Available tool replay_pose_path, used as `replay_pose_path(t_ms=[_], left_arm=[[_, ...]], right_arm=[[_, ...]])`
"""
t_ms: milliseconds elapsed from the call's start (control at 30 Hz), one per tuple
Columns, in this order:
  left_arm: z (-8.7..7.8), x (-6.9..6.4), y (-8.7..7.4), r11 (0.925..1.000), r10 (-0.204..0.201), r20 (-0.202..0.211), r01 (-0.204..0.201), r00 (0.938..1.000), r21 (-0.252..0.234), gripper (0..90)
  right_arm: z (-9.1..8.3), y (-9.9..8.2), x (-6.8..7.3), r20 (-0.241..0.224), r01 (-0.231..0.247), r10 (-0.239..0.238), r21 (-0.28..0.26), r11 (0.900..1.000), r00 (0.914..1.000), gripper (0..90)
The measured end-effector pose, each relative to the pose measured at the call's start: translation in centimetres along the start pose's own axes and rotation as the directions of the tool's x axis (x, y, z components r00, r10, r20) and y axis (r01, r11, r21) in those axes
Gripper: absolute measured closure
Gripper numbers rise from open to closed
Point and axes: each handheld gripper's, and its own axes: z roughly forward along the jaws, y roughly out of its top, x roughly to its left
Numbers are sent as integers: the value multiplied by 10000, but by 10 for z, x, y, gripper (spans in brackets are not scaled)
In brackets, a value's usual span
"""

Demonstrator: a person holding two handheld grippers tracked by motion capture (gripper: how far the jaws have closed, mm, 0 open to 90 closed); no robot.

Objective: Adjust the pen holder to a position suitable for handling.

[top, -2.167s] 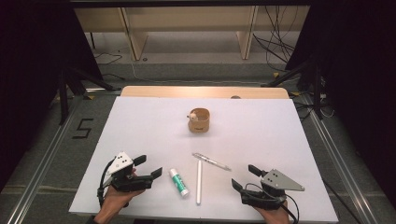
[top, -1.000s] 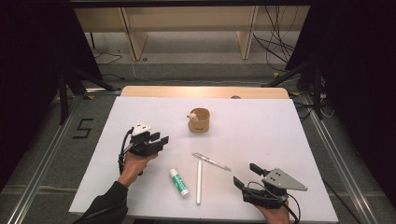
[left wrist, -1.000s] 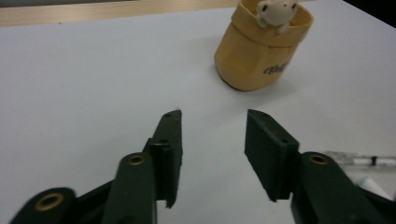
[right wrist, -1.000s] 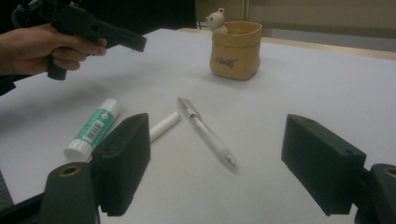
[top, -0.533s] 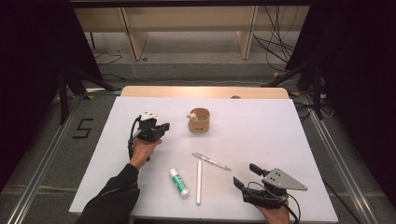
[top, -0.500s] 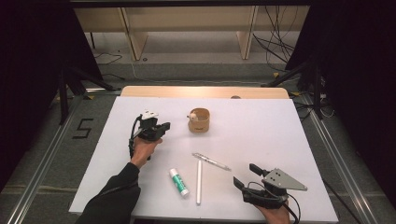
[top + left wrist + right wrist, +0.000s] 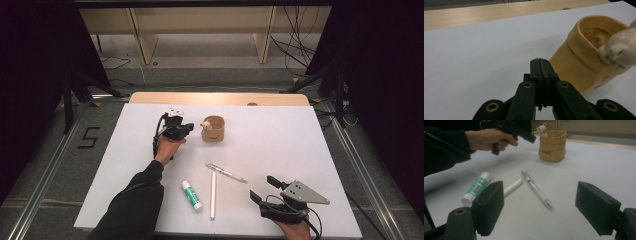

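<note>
A tan pouch-like cup (image 7: 213, 131) with a small white bear (image 7: 621, 48) on its rim stands at the far middle of the white table. My left gripper (image 7: 189, 128) is just left of it, a little apart. In the left gripper view its jaws (image 7: 540, 61) are pressed together, empty, beside the cup (image 7: 584, 65). My right gripper (image 7: 261, 187) rests open near the front right edge with nothing between its pads (image 7: 543, 207). Ahead of it lie a clear pen (image 7: 536, 190), a white pen (image 7: 512, 187) and a glue stick (image 7: 476, 187).
The glue stick (image 7: 191, 195), white pen (image 7: 213, 195) and clear pen (image 7: 226, 172) lie in the near middle of the white table (image 7: 280, 135). A wooden strip (image 7: 220, 98) runs along the far edge. Metal rails flank the table on both sides.
My left gripper has travelled away from the person toward the cup, and its jaws have gone from open to shut. The right gripper and the pens have stayed put.
</note>
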Motion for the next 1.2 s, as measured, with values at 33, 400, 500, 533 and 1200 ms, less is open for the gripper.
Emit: replay_pose_path(t_ms=[33, 400, 500, 533, 1200], left_arm=[[3, 0, 0, 10000, -9, 46, 9, 10000, 40, 891], [27, -10, 2, 9983, 200, 430, -223, 9989, 540, 892], [28, -10, 2, 9982, 187, 460, -212, 9988, 557, 892], [28, -10, 3, 9981, 151, 511, -181, 9986, 592, 892], [26, -14, 4, 9946, 605, 387, -635, 9974, 824, 892]], right_arm=[[0, 0, 0, -13, 1, -1, -1, 10000, 10000, 236], [0, 0, 0, -101, 9, -9, 47, 10000, 9999, 236], [0, -1, -1, -129, 1, 0, 41, 10000, 9999, 237], [0, -1, -1, -124, -7, 7, 48, 10000, 9999, 237], [2, -1, 0, -190, 41, -39, 140, 9999, 9998, 239]])
